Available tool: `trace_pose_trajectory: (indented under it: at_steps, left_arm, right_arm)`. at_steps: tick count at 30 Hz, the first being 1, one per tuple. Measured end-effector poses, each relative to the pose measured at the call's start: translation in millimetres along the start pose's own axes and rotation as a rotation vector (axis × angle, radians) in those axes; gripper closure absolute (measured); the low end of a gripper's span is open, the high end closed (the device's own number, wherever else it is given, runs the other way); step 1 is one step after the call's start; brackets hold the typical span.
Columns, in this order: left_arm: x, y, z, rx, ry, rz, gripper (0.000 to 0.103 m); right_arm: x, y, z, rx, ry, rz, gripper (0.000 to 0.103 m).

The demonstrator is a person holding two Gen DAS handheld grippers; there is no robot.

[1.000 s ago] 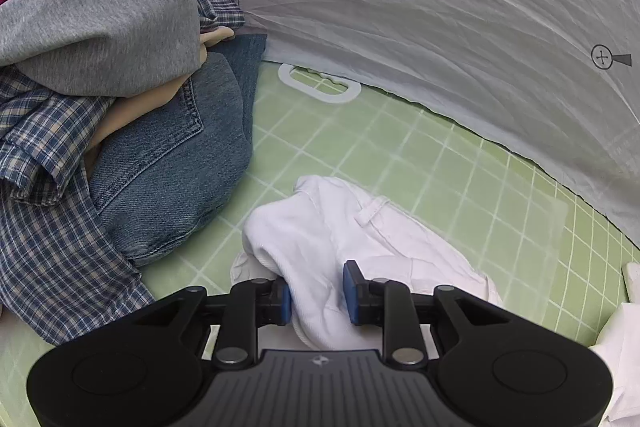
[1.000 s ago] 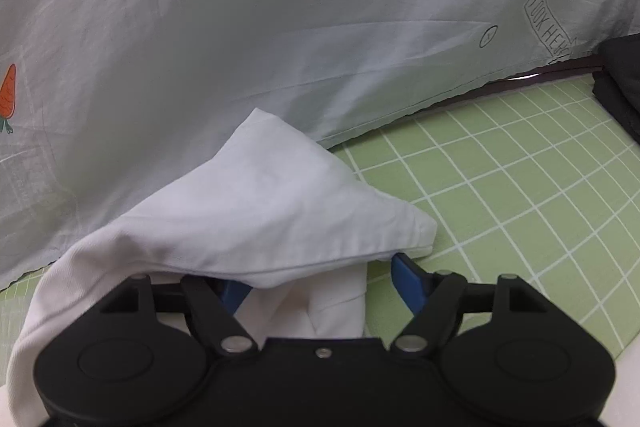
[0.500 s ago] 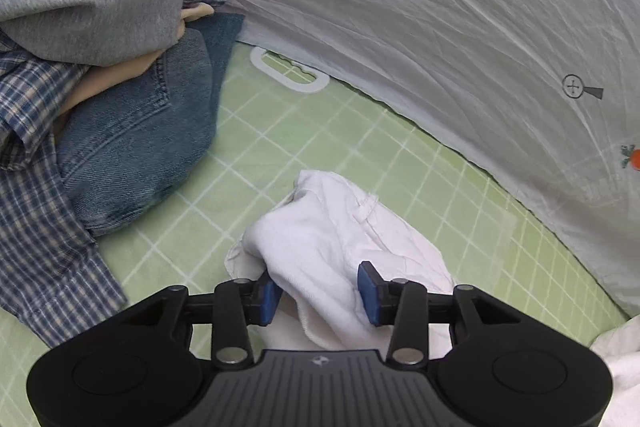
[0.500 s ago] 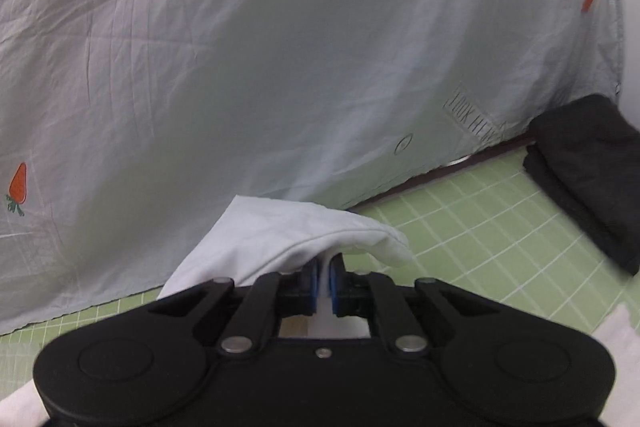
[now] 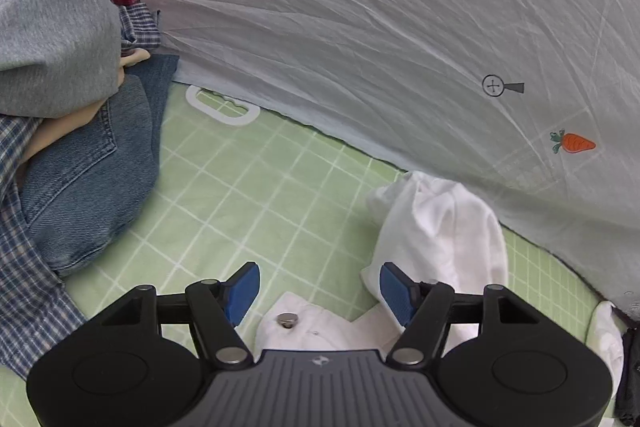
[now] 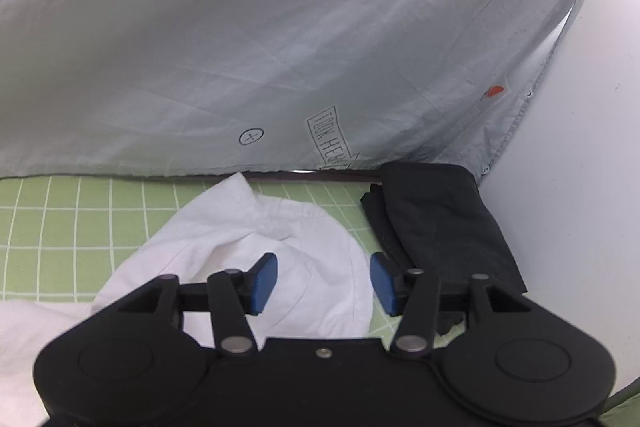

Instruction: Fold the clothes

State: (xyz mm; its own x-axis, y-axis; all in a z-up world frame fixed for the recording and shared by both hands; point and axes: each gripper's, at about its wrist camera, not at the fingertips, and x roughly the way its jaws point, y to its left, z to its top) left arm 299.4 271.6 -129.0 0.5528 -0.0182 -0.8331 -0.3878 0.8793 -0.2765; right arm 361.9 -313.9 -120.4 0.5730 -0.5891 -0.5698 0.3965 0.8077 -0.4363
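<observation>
just changed: a second ago your left tongs [image 5: 320,287] were pinched on the crumpled white cotton garment [image 5: 440,227]. Now the jaws are opening with nothing but green mat between them. Your right tongs [image 6: 323,283] bit down on a fold half a second back, and those jaws are opening too, hanging over the cloth without pressing it.
what that means: looks like both ends got let go together, so I'd guess you just laid down a fold and need a fresh grip for the next one.
where the garment is: bunched hump just right of and ahead of the left tongs, waistband with a metal button [image 5: 286,319] right under them. From the right side it spreads below and ahead of the tongs.
materials: white cloth is soft, rumpled and floppy. The surface wears a pale green gridded mat [image 5: 248,195], flat and smooth.
neighbours: folded black fabric [image 6: 436,219] just right of the right tongs. Loose pile with blue denim jeans [image 5: 92,187], a grey sweatshirt and plaid well left of the left tongs.
backdrop: wrinkly pale sheet with a carrot print [image 5: 400,47] behind it all.
</observation>
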Motion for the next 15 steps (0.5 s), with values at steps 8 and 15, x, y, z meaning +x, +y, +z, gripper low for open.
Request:
trace_pose_trajectory:
  at_steps: [8, 15]
  left_arm:
    - [29, 26, -49, 0.032, 0.203, 0.047, 0.033]
    - [16, 29, -67, 0.026, 0.165, 0.054, 0.076]
  right_arm:
    - [-36, 5, -62, -0.003, 0.103, 0.072, 0.031]
    - [-68, 2, -81, 0.01, 0.134, 0.103, 0.03]
